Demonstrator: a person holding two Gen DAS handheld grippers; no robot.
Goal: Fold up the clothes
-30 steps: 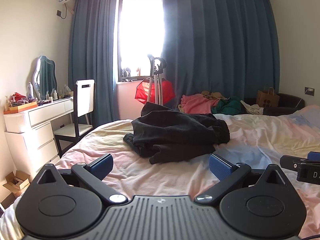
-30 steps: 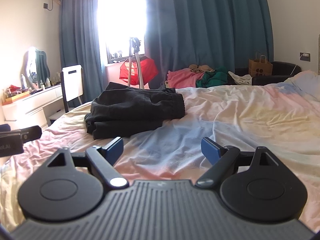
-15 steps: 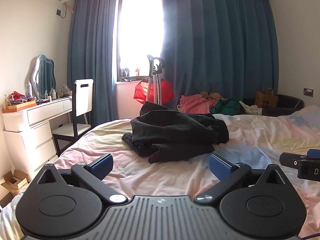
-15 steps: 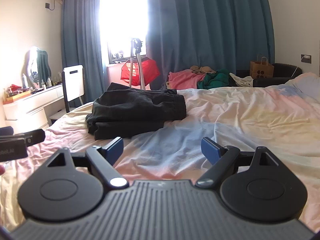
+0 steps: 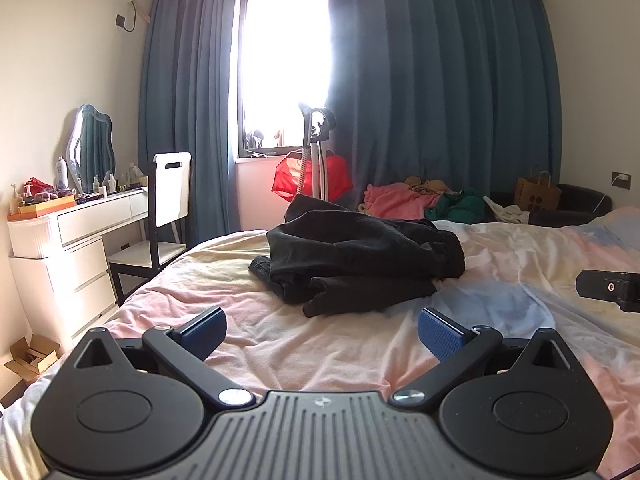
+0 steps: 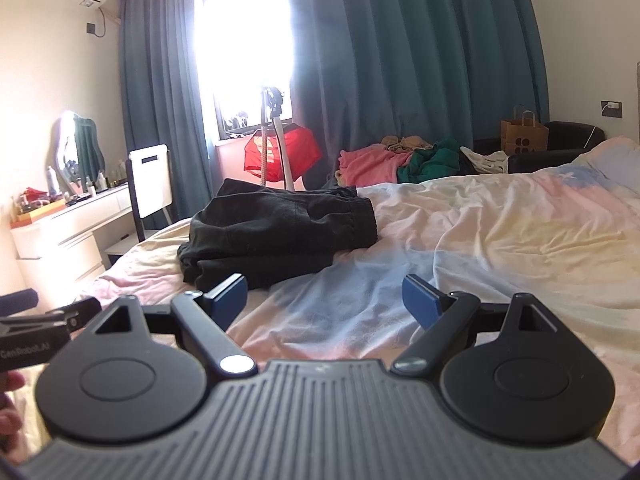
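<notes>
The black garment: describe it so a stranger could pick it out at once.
Start at the bed with its pastel sheet. On the side nearer the window lies the black garment, folded in layers. It is the only dark thing on the sheet; the pink and green clothes lie beyond the bed.

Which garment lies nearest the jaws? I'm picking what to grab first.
The black garment, alone on the bed just ahead of both open grippers. The pink and green clothes lie piled beyond the bed's far edge.
</notes>
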